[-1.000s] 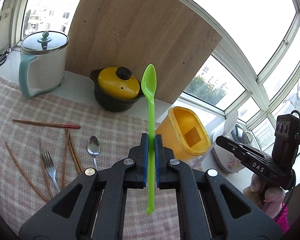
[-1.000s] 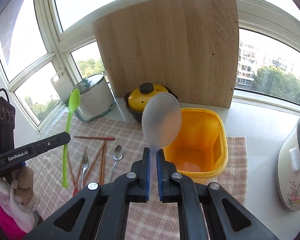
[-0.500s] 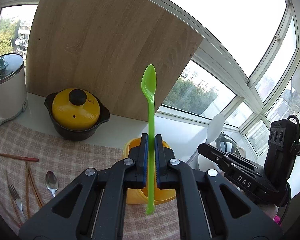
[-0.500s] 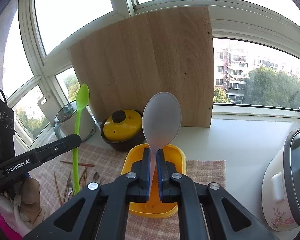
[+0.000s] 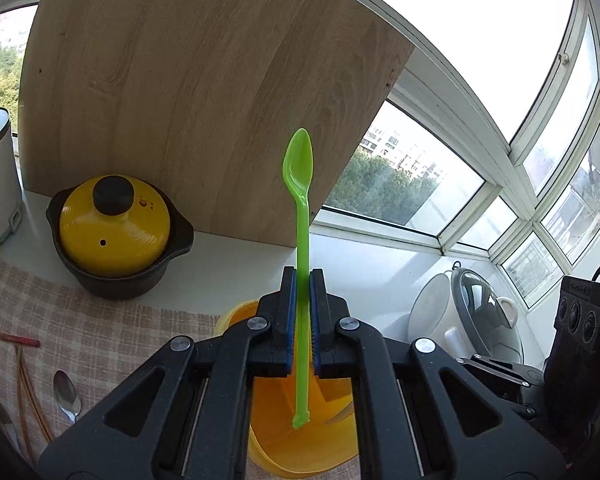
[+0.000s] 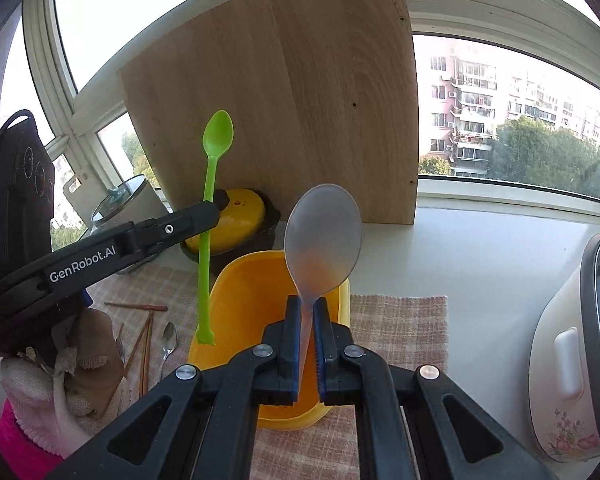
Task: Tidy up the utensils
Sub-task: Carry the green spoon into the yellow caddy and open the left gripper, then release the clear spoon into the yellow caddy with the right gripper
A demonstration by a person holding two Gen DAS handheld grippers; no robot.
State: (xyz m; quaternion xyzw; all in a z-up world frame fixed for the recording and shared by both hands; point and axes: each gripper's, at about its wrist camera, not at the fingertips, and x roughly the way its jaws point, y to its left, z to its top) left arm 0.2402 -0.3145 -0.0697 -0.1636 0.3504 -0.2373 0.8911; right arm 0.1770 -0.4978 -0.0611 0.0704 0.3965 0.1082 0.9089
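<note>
My left gripper [image 5: 303, 280] is shut on a long green plastic spoon [image 5: 299, 168], held upright, bowl up, its handle end over the yellow container [image 5: 300, 440]. In the right wrist view the left gripper [image 6: 210, 216] holds the green spoon [image 6: 217, 136] at the yellow container's [image 6: 240, 300] left rim. My right gripper [image 6: 307, 308] is shut on a translucent white rice paddle [image 6: 323, 236], upright above the container. The paddle also shows in the left wrist view [image 5: 428, 304].
A metal spoon [image 5: 66, 394], fork and several chopsticks [image 5: 24, 380] lie on the checked cloth [image 5: 100, 332] to the left. A yellow-lidded black pot [image 5: 114, 232] stands before a leaning wooden board [image 5: 204, 100]. A white rice cooker [image 6: 568, 352] stands right.
Both grippers have moved in over the yellow container, which now sits right beneath them. The green spoon's handle end has come down to the container's rim. Both grips are unchanged.
</note>
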